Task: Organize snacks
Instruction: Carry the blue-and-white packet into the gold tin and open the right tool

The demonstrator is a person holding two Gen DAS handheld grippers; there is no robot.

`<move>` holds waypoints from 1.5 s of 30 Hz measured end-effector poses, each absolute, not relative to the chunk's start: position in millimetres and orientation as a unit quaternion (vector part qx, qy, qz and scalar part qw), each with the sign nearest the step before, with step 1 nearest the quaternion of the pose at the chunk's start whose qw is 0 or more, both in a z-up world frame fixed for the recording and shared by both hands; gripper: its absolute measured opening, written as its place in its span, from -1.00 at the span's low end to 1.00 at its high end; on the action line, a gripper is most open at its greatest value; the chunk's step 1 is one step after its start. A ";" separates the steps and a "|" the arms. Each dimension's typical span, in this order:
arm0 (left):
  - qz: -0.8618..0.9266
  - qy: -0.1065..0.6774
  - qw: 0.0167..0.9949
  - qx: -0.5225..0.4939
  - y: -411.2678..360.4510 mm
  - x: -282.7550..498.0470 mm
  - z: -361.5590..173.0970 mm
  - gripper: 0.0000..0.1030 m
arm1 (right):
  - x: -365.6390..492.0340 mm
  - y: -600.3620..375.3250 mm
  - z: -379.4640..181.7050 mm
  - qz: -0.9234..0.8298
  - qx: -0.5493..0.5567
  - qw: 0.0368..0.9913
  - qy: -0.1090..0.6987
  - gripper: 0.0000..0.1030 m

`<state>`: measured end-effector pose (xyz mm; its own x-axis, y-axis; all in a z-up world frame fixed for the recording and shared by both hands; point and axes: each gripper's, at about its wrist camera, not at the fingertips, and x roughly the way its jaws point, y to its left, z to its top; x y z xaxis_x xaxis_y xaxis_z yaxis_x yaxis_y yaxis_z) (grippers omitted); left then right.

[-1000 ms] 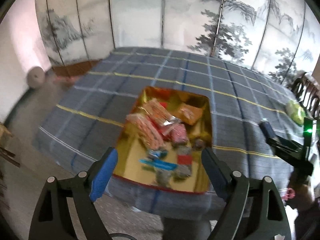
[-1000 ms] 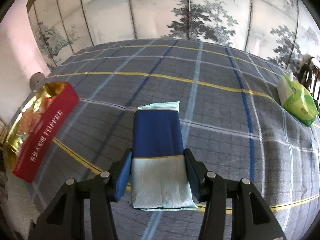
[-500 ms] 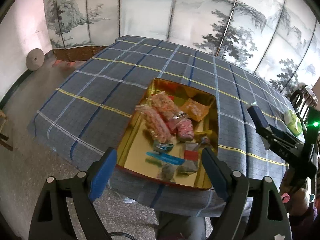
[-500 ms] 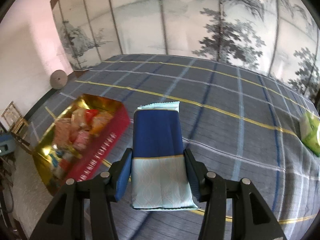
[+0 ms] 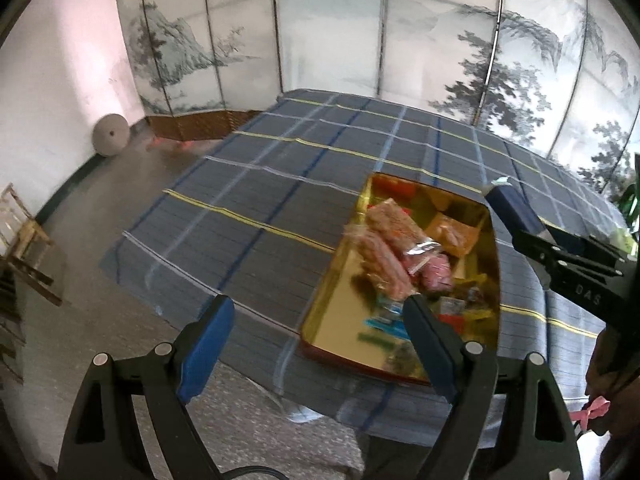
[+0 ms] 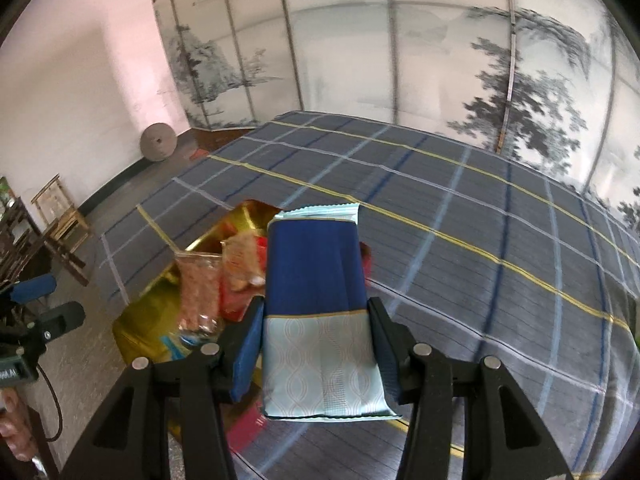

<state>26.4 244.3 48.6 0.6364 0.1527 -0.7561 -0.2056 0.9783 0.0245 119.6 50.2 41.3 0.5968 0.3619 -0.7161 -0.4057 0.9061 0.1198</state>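
Observation:
A gold-lined tin with red sides (image 5: 332, 320) sits near the table's front edge and holds several wrapped snacks (image 5: 394, 240). My left gripper (image 5: 320, 332) is open and empty, held above the front edge to the left of the tin. My right gripper (image 6: 316, 340) is shut on a blue and pale-blue snack packet (image 6: 316, 280) and holds it above the tin's right side (image 6: 152, 320). The packet (image 5: 512, 204) and right gripper also show at the right of the left wrist view.
The table wears a grey-blue checked cloth (image 5: 280, 184). A painted folding screen (image 5: 360, 28) stands behind it. A round stone disc (image 5: 111, 135) leans on the pink wall, and wooden chairs (image 5: 24, 248) stand on the floor at the left.
My right gripper has carried the packet left, from over bare cloth to over the tin. My left gripper has swung left and back, so the tin now lies to its right.

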 end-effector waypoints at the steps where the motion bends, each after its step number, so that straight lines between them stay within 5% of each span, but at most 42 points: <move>1: 0.104 0.413 0.904 -0.028 245.5 26.4 48.4 0.62 | 121.7 57.1 40.8 0.220 -0.029 0.891 0.395 -0.01; 45: 0.151 0.427 0.892 -0.007 263.2 42.9 17.0 0.65 | 179.4 135.8 -8.4 0.215 -0.063 0.871 0.437 0.00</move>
